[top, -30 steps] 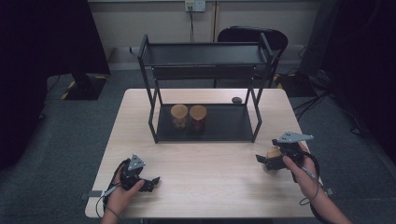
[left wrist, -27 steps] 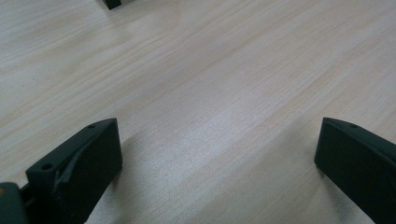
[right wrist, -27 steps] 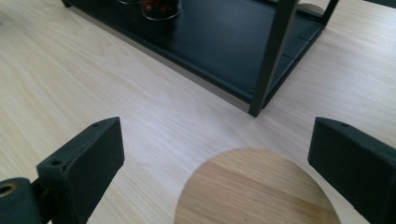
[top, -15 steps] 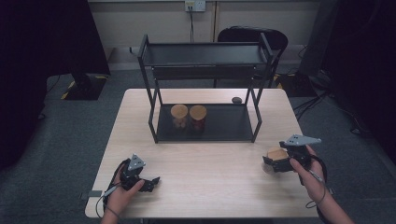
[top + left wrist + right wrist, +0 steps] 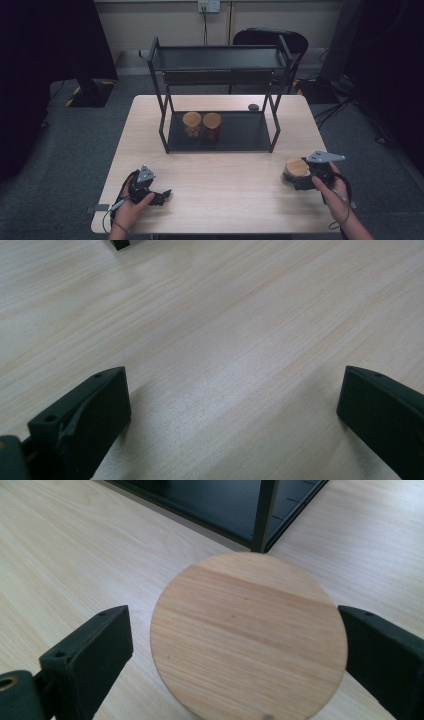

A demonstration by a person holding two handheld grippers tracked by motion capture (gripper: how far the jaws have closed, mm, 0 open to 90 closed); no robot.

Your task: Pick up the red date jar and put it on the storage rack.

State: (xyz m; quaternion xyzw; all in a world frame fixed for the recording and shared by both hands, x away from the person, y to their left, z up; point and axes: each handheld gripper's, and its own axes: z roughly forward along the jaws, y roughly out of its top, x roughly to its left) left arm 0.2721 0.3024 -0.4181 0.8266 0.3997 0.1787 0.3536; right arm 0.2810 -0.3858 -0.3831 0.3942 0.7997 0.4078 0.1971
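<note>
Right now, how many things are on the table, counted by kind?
Jars with wooden lids: 3
Black metal shelf rack: 1
Small dark object behind the rack: 1
Total: 5

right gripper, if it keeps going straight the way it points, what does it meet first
The right gripper would first meet the round jar with the wooden lid, which already sits between its open jaws with a gap on the left side. Beyond it stands a leg of the black metal shelf rack.
</note>
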